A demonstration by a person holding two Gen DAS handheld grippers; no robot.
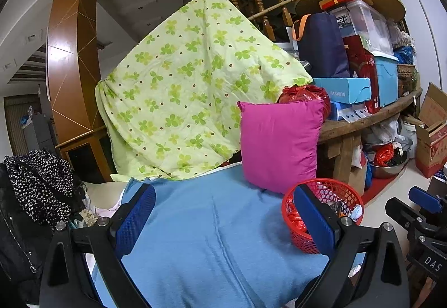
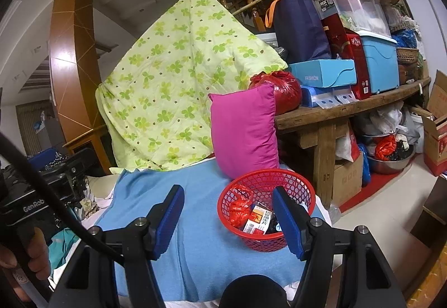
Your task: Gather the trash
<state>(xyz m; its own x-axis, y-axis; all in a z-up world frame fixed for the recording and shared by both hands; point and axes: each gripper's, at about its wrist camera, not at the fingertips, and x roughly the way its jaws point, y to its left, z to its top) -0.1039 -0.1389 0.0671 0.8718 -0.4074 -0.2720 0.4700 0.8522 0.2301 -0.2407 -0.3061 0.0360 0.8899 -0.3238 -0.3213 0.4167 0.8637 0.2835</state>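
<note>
A blue blanket covers the bed-like surface, with a green clover-print quilt draped upright behind it and a magenta pillow leaning at the back right. In front of the pillow, on the blanket's right edge, stands the red mesh basket, already holding trash: a crumpled red plastic bag, a flat red-and-white printed carton and some darker scraps.

The basket looks light and thin-walled, so its lattice would probably flex under a squeeze; the rolled rim seems the firmest place to pinch. Its contents lie loose and could spill if it tips. The bag is soft and likely slippery, the carton stiffer and easier to clamp by an edge.

The right gripper hangs over the blanket beside the basket, jaws parted wide with nothing between them. The left gripper is likewise spread and empty, its right finger overlapping the basket in its own view.
</note>
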